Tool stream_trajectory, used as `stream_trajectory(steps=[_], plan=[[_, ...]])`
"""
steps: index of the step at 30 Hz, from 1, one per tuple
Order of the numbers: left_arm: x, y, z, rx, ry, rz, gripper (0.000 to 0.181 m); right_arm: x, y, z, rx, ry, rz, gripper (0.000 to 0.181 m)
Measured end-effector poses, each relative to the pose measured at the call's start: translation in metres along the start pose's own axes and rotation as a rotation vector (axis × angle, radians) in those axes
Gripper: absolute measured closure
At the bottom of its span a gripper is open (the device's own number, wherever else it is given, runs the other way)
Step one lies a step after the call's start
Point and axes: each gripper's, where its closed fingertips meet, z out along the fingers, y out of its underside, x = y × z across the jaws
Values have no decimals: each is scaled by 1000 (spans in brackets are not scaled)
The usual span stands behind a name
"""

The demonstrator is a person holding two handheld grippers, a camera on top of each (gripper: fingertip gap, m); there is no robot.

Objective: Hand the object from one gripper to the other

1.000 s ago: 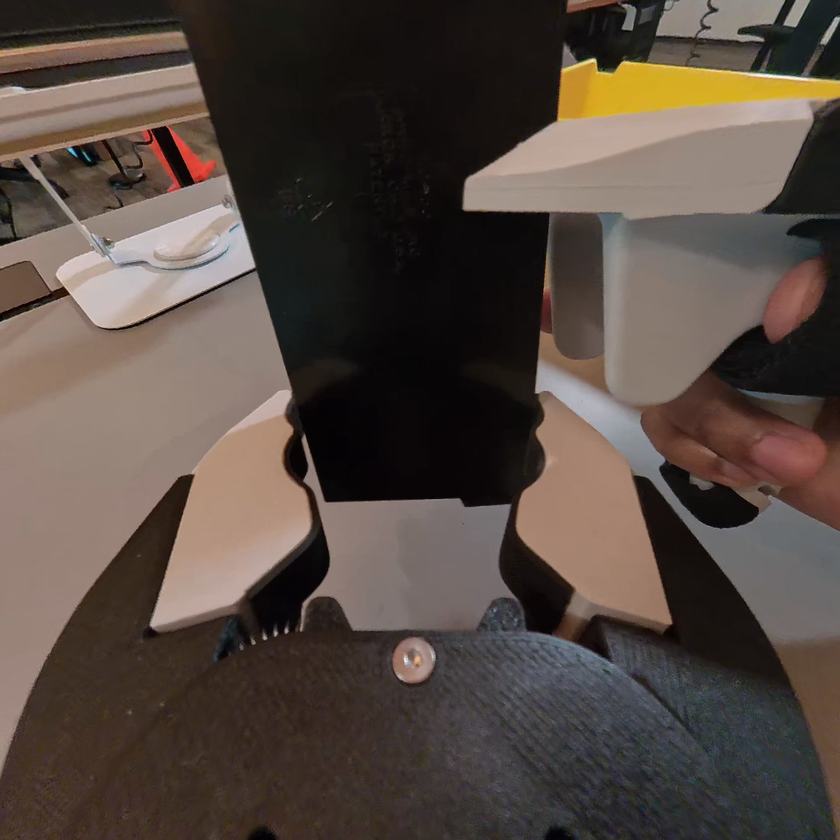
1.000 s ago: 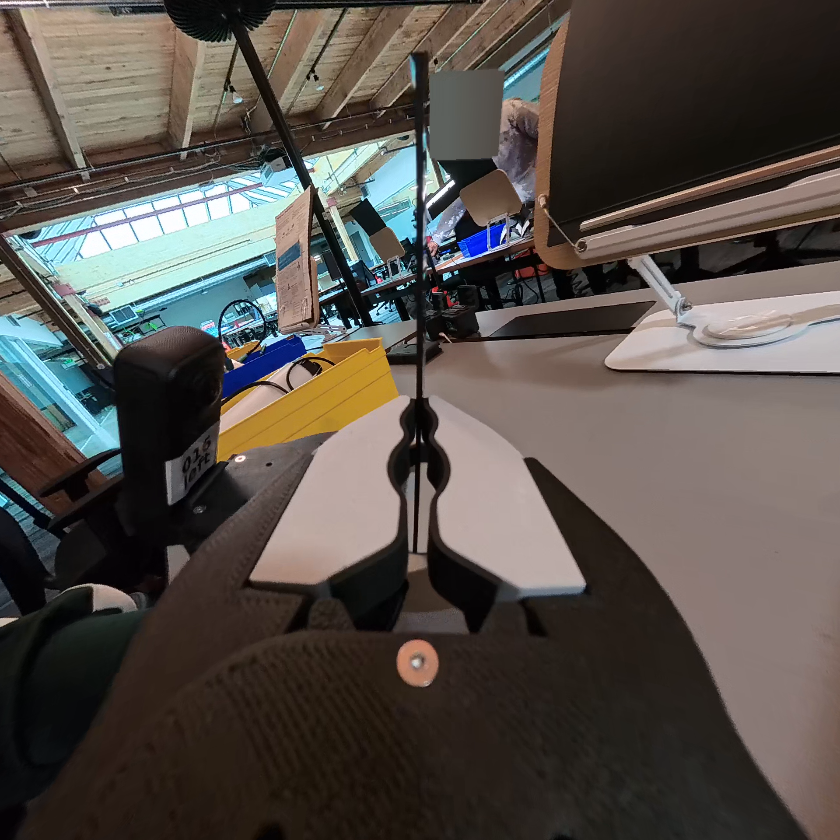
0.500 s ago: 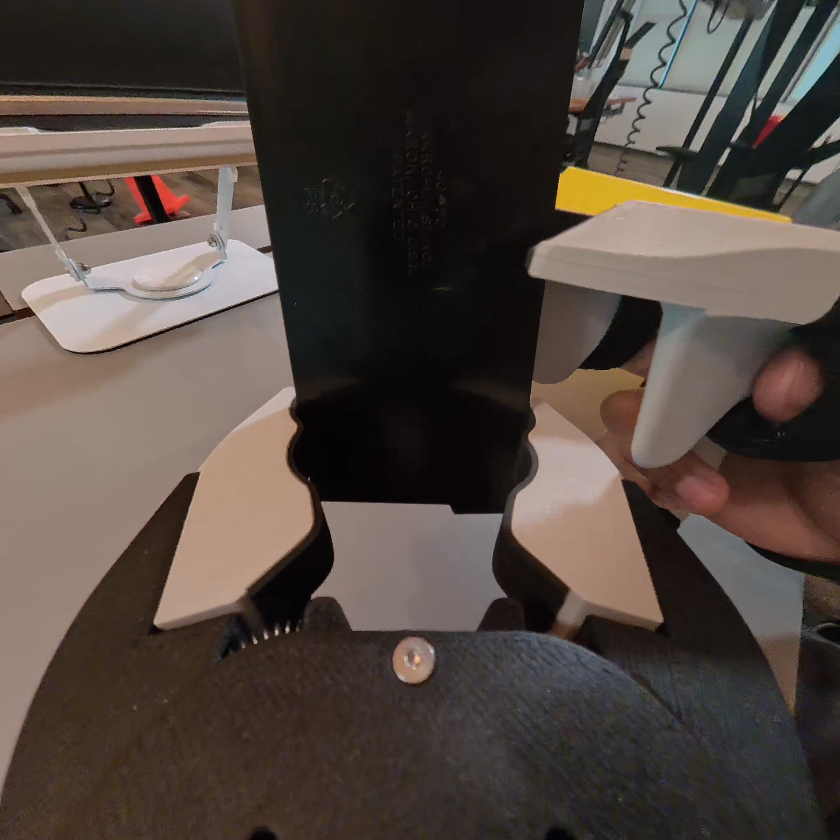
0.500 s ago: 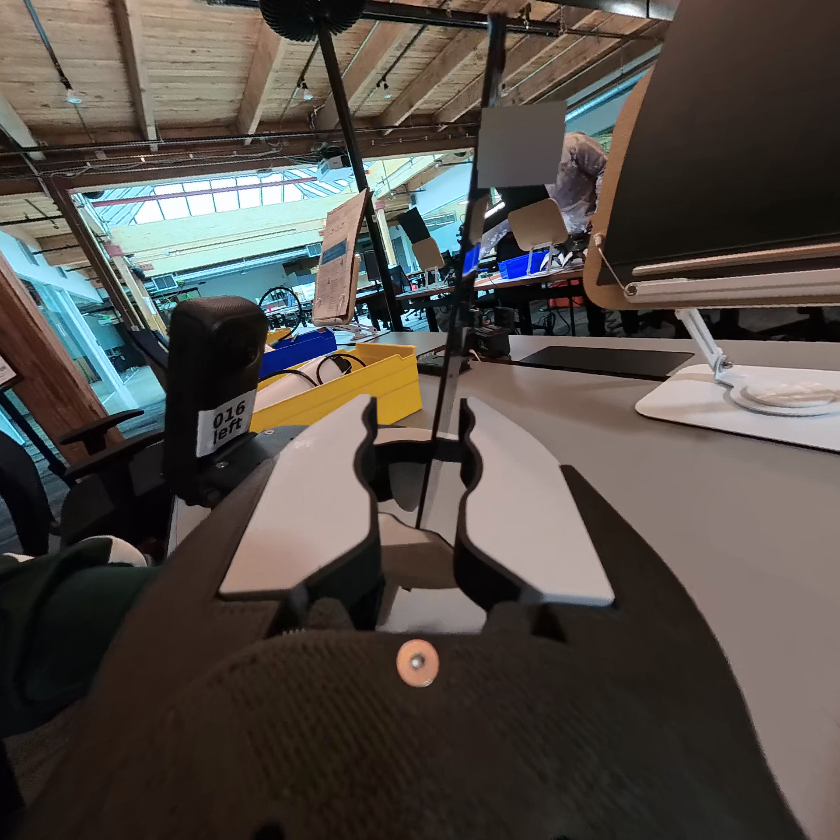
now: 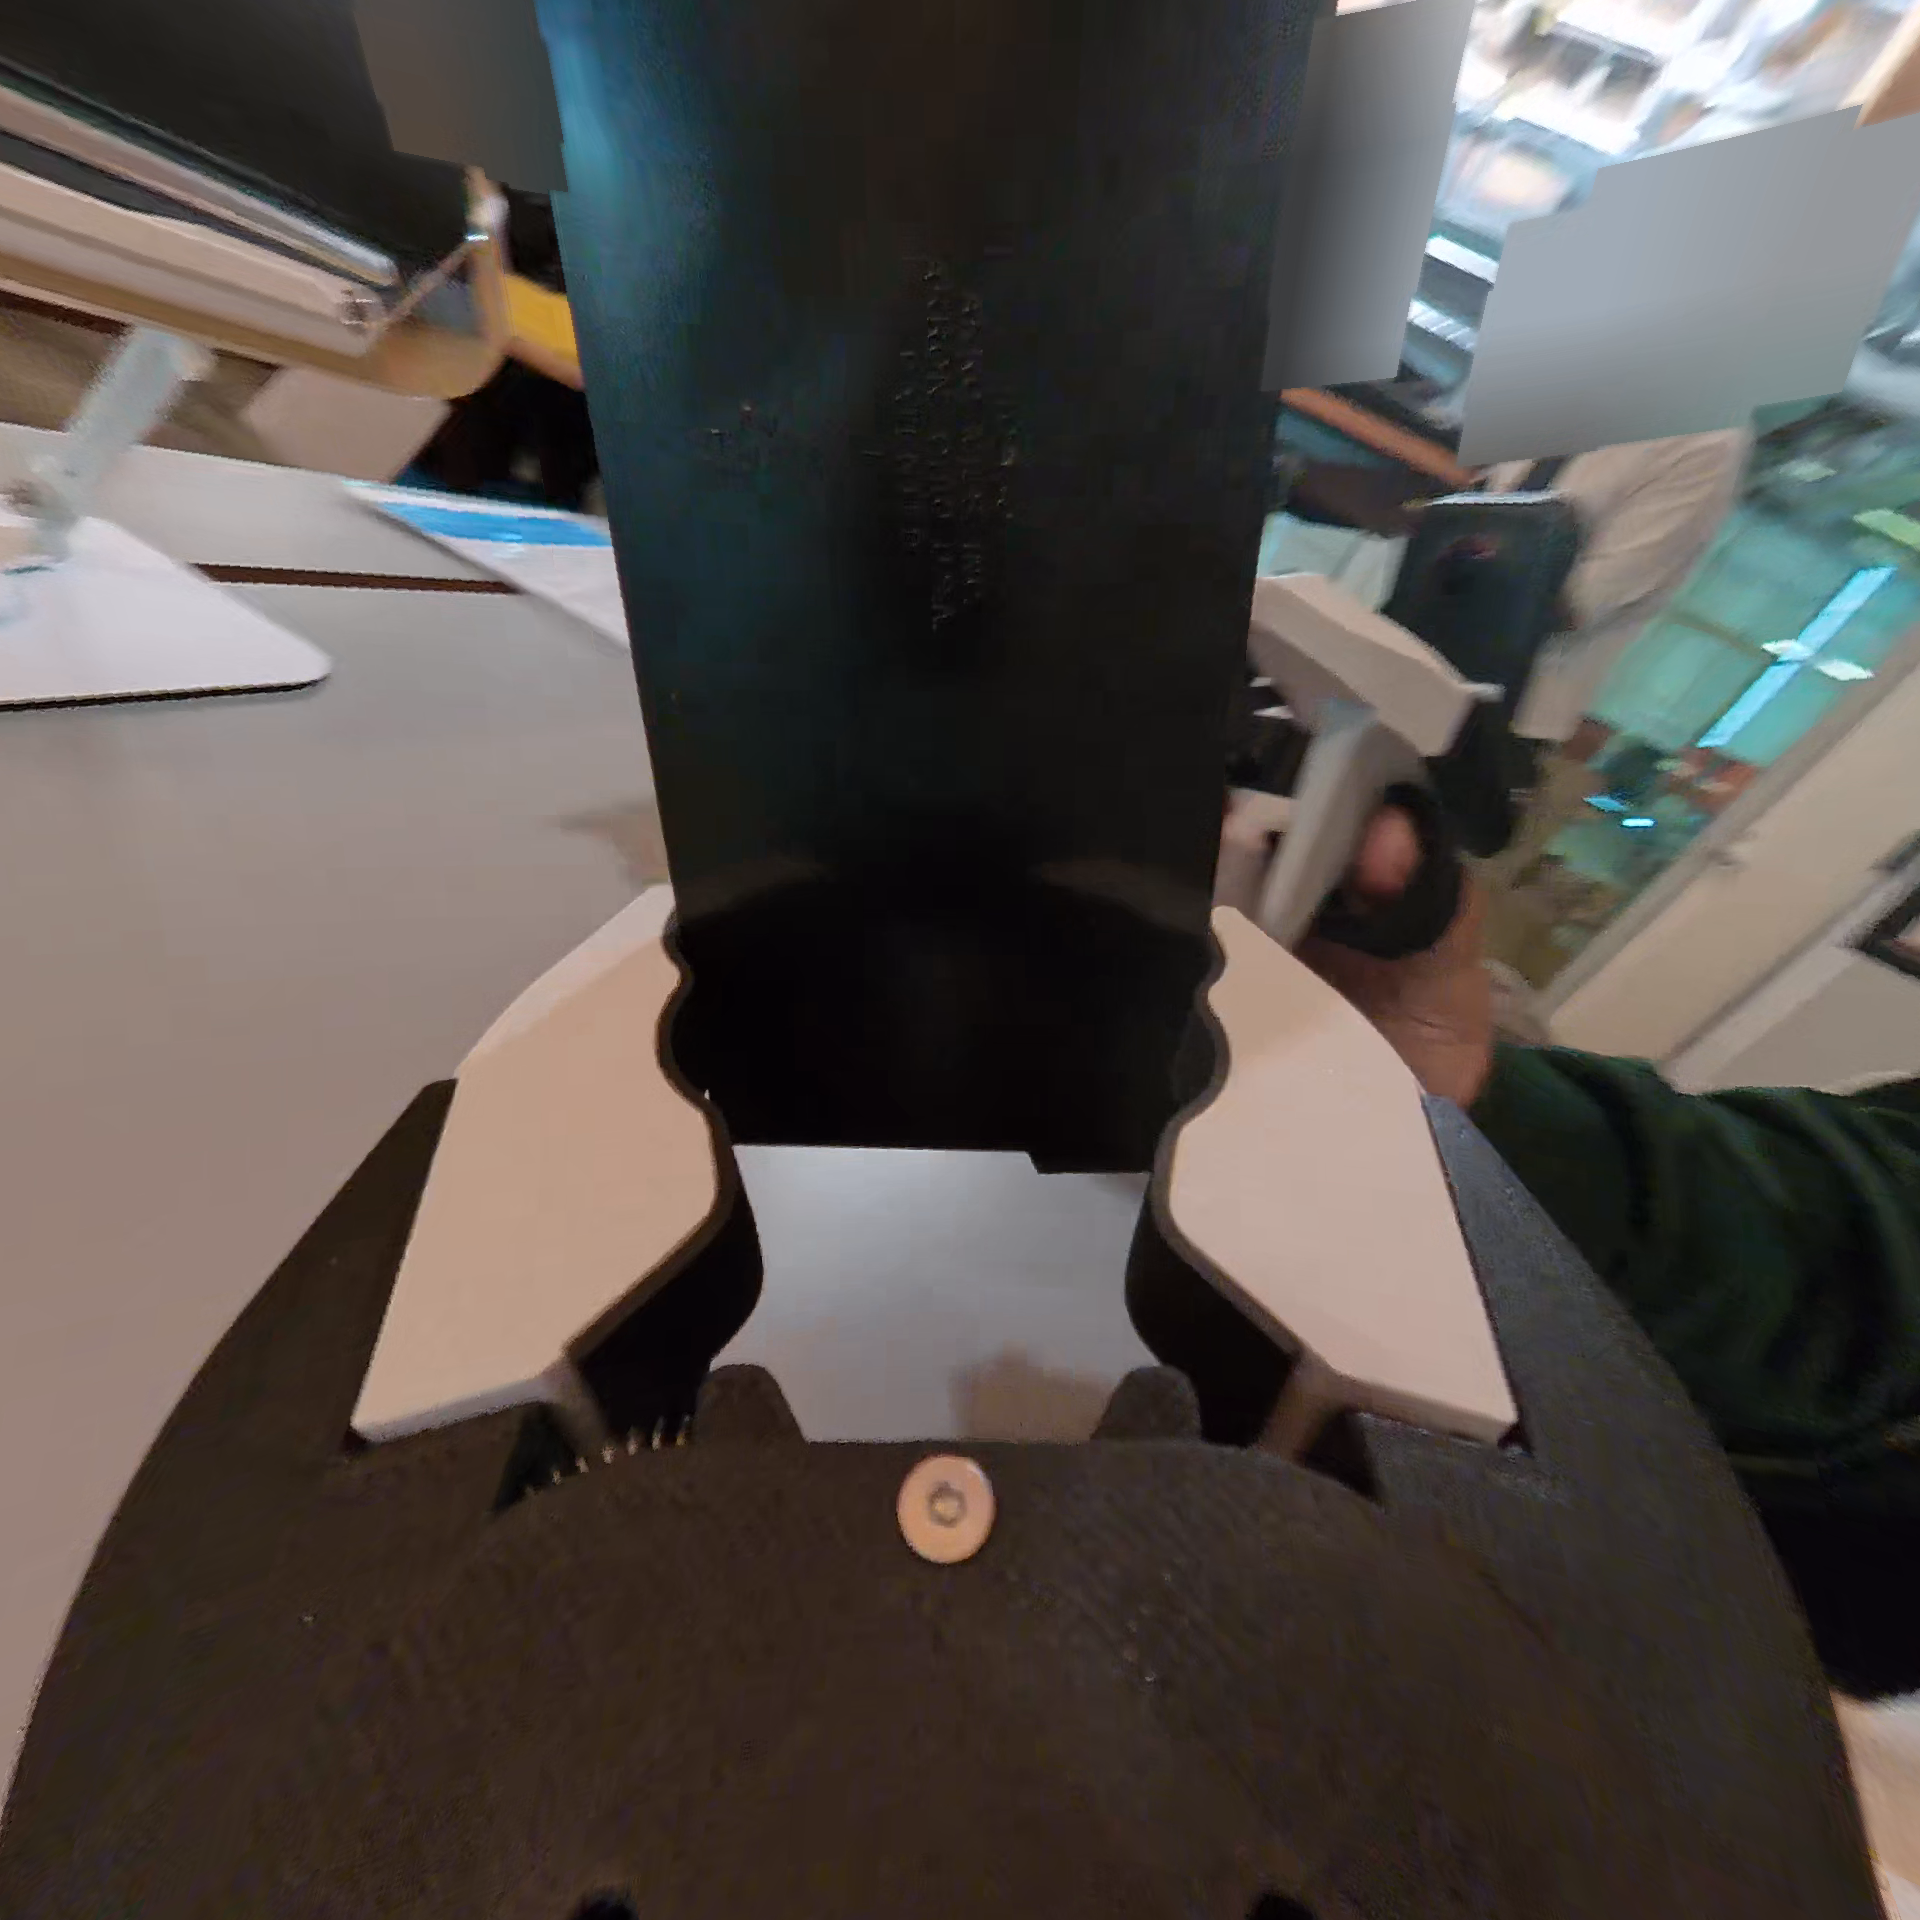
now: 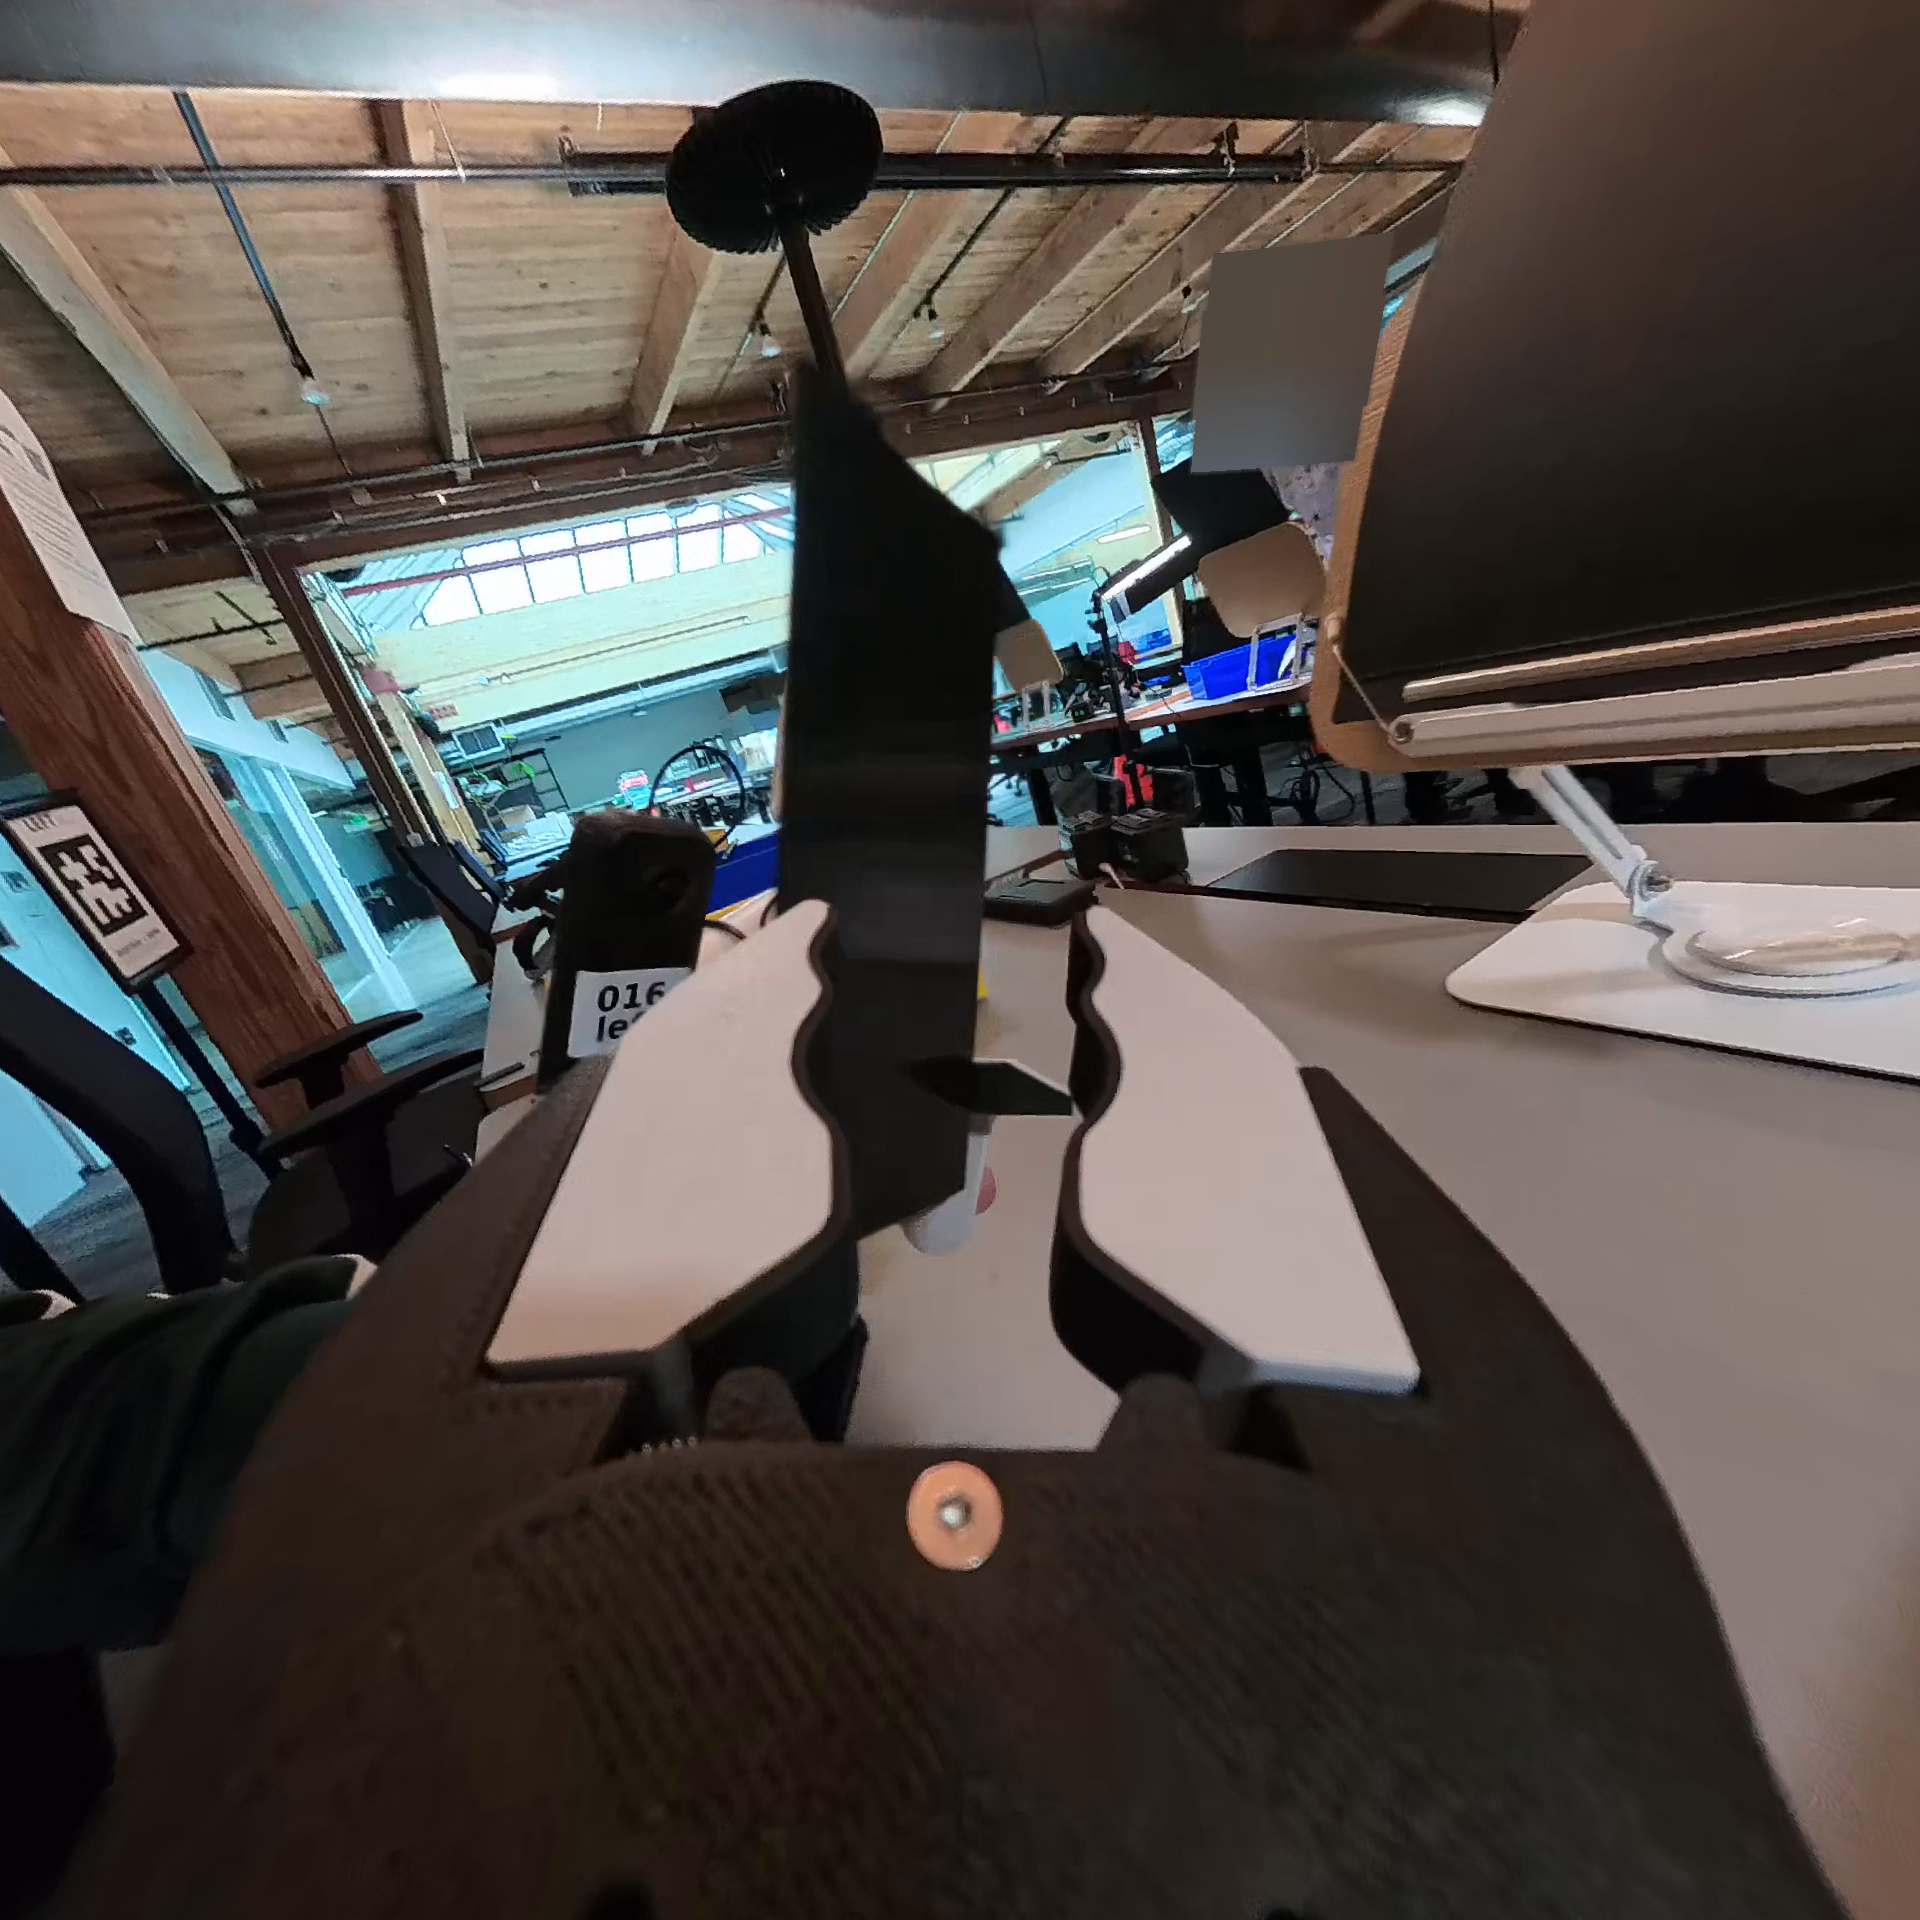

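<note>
A flat black plastic piece (image 5: 935, 499) stands upright between the white fingers of my left gripper (image 5: 940, 935), which is shut on its lower end. My right gripper (image 6: 951, 925) is open. In the right wrist view the black piece (image 6: 883, 748) shows tilted in the gap between the jaws, close to the left finger, and the jaws do not clamp it. In the left wrist view the right gripper (image 5: 1351, 717) is off to the right of the piece, held by a hand. The left gripper's black camera housing (image 6: 634, 894) shows behind the piece.
A grey table (image 6: 1558, 1299) lies below both grippers. A monitor (image 6: 1662, 364) on a white stand base (image 6: 1714, 987) is at the right. The same base shows at the left of the left wrist view (image 5: 125, 644). An office chair (image 6: 312, 1132) stands at the left. My hands' fingertips stand some 6 cm from each other.
My right gripper has opened and let go of the black piece, then drawn back from it. The left gripper keeps hold of the piece and has swung it to face another way.
</note>
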Motion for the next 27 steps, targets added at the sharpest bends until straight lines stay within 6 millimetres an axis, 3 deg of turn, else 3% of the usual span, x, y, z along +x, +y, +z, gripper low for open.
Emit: stream_trajectory(steps=[3, 7, 11, 15, 20, 25, 27], plan=[[24, -3, 0, 10, 191, -41, 91, 5, -5, -5, 0, -35, 35, 136], [45, 2, -2, -29, 360, -93, 91, -1, -5, -7, -26, -140, 95, 116], [52, 11, 0, -79, 409, -113, 91, -22, -11, -6, -31, -297, 224, 67], [58, 25, 3, -155, 433, -87, 91, -27, -7, -4, -81, -313, 265, 45], [68, 42, 8, -229, 464, -64, 91, -30, -4, -2, -146, -300, 254, 41], [74, 60, 12, -306, 466, -15, 91, -31, -5, -2, -186, -280, 232, 50], [75, 63, 13, -320, 466, -1, 91, -28, -1, -3, -218, -264, 218, 62]])
